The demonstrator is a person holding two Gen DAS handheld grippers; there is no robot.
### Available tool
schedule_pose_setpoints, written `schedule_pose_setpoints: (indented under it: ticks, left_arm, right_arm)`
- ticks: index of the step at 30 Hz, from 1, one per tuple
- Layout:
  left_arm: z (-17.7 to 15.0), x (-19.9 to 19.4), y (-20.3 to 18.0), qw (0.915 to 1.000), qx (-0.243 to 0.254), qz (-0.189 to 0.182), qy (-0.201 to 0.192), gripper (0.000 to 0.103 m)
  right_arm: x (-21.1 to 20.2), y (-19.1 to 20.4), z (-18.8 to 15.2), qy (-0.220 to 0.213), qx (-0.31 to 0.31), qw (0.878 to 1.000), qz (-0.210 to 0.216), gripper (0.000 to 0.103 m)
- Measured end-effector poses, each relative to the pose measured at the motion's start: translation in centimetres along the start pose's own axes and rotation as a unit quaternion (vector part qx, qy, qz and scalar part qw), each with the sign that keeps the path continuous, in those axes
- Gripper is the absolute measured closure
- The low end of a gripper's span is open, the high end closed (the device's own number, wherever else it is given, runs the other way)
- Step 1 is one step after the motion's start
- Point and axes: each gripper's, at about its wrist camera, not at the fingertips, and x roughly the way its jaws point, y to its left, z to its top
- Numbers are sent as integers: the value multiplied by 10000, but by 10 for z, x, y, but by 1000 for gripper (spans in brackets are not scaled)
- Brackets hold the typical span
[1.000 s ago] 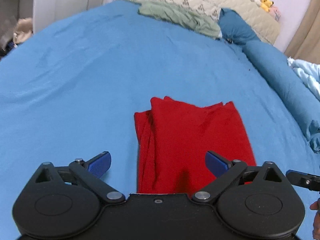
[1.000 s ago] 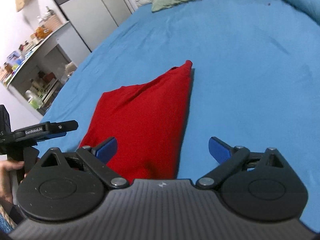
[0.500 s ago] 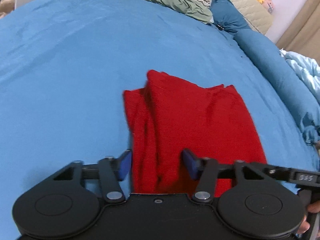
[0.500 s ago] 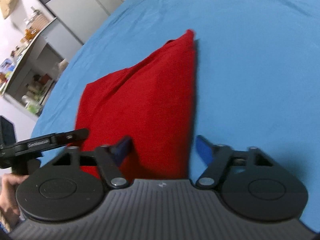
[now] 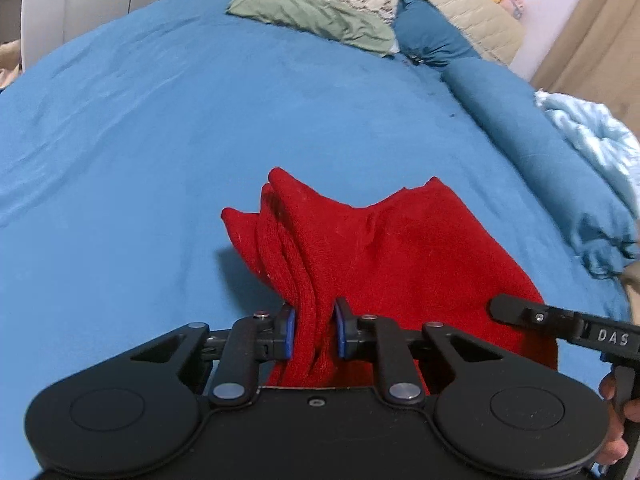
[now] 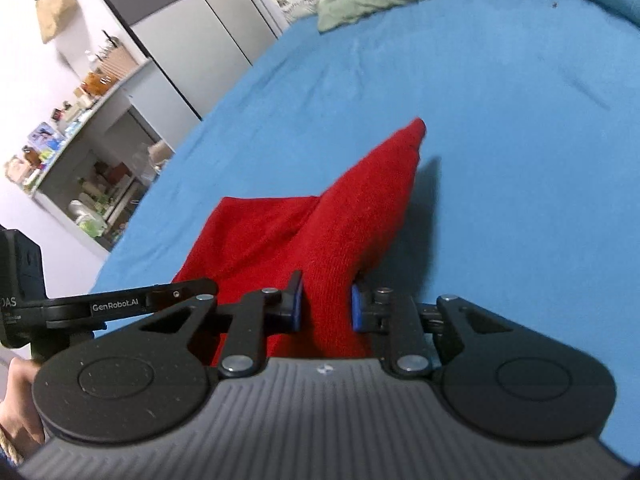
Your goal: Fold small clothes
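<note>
**Ana:** Grip first: what did each gripper have?

**Ben:** Both had just been closing, with cloth between the jaws. The left gripper (image 5: pixel 314 332) pinched the bunched layered edge of the red garment (image 5: pixel 400 264) at its near left corner, blue pads pressed into the fabric. The right gripper (image 6: pixel 326 306) was clamped on the near right corner, where the cloth rose in a ridge between its pads.

**Ana:** And where did the garment lie?

**Ben:** Straight ahead of both grippers, on the blue bed sheet (image 5: pixel 160 140). Its near edge was lifted at the two held corners; the far part ran away from the grippers and appeared to rest on the sheet, a shadow showing under the raised sides.

**Ana:** Long axis?

**Ben:** It ran forward, away from the grippers, ending in far corners that pointed toward the green cloth (image 5: pixel 312 16) by the pillows, well beyond.

**Ana:** Which hand was nearer the work?

**Ben:** Neither, as far as I could judge. They sat side by side along the near edge, each showing in the other's view. The next fold probably meant carrying that near edge forward over the far one, both moving together.
</note>
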Motion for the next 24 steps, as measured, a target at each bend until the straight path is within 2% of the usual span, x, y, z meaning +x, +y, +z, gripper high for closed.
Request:
schedule_pose_setpoints:
  ticks: [2, 6, 10, 14, 16, 19, 21, 22, 23, 24]
  left_arm:
    - [-13, -19, -24, 9999, 108, -44, -35, 83]
    - [-52, -39, -77, 9980, 625, -36, -103, 83]
    - [-94, -30, -114, 9965, 832, -84, -35, 83]
    - [-125, 0, -131, 9955, 917, 46, 215, 82]
    - [-134, 7, -130, 9956, 889, 218, 184, 82]
    - [-138, 14, -121, 9971, 708, 183, 211, 82]
    - [-137, 15, -121, 9972, 702, 145, 198, 81]
    - [-136, 16, -123, 9970, 740, 152, 181, 78]
    - [-136, 13, -123, 9966, 788, 197, 145, 71]
    - [-140, 7, -121, 9961, 839, 269, 80, 70]
  right_arm:
    - [-31, -2, -6, -65, -122, 9999, -30, 66]
    - [-87, -15, -31, -64, -192, 9998, -83, 66]
    - [-121, -34, -65, -37, -298, 9992, -269, 66]
    - [-120, -65, -98, 146, 18, 9987, -496, 65]
    - [-115, -82, -113, 155, 190, 9980, -577, 65]
    - [-111, -106, -129, 71, 590, 9973, -441, 65]
    - [-109, -112, -136, 41, 628, 9973, -387, 63]
    - [-108, -113, -136, 21, 612, 9974, -374, 62]
    - [-109, -112, -136, 14, 593, 9976, -371, 57]
    - [-111, -111, -134, 8, 598, 9975, -387, 53]
